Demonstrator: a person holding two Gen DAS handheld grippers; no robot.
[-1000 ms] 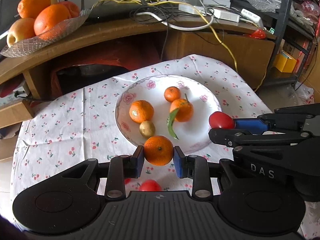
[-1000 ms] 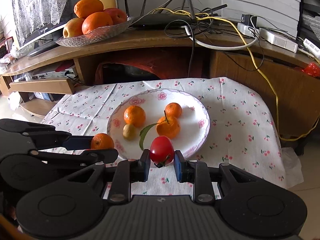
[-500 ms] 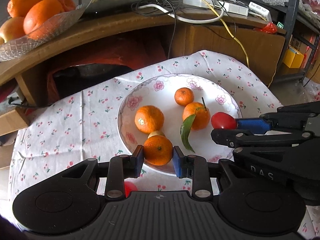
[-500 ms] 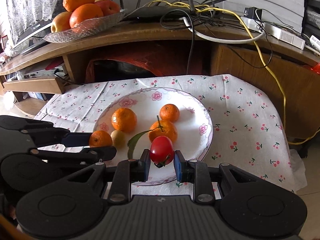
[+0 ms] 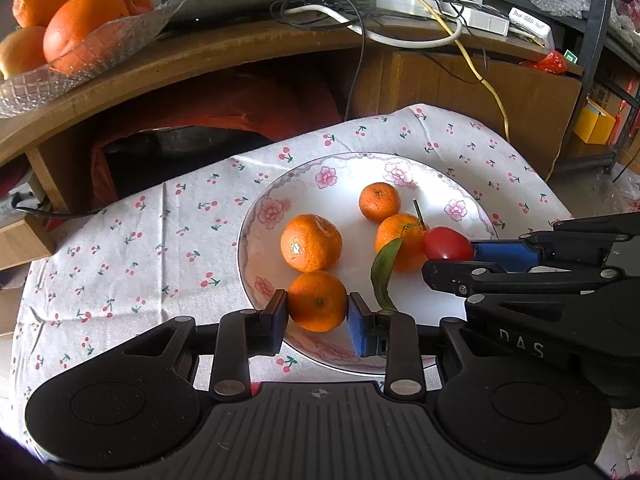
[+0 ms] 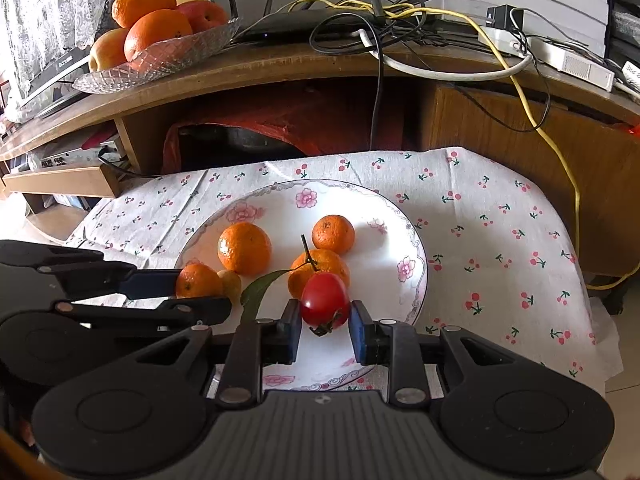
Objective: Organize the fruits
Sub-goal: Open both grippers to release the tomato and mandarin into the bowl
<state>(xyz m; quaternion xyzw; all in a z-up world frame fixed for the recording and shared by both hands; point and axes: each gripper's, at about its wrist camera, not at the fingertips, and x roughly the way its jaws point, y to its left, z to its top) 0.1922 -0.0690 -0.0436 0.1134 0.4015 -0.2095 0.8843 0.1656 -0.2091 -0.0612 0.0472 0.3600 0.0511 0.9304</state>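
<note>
A dimpled round orange (image 5: 317,301) sits pinched between the left gripper's (image 5: 318,316) jaws over the glossy floral plate's (image 5: 352,168) near rim. The right gripper's (image 6: 325,322) jaws clamp a smooth red tomato (image 6: 324,299), just short of a leafy tangerine (image 6: 320,268).

I am working in a lived-in home, a sitting room by the look of it. Ahead of me runs a curved wooden TV stand (image 6: 280,68) carrying a router (image 6: 304,24) in a tangle of cables (image 6: 400,36), a white power strip (image 6: 568,62), and a cut-glass fruit dish (image 6: 160,66). A television edge (image 6: 56,76) shows at far left under a lace drape (image 6: 44,12). My worktop wears a cherry-print cloth (image 6: 480,220) with a flowered china plate (image 6: 408,272) on it. A metal shelving rack (image 5: 600,40) stands to the right.
</note>
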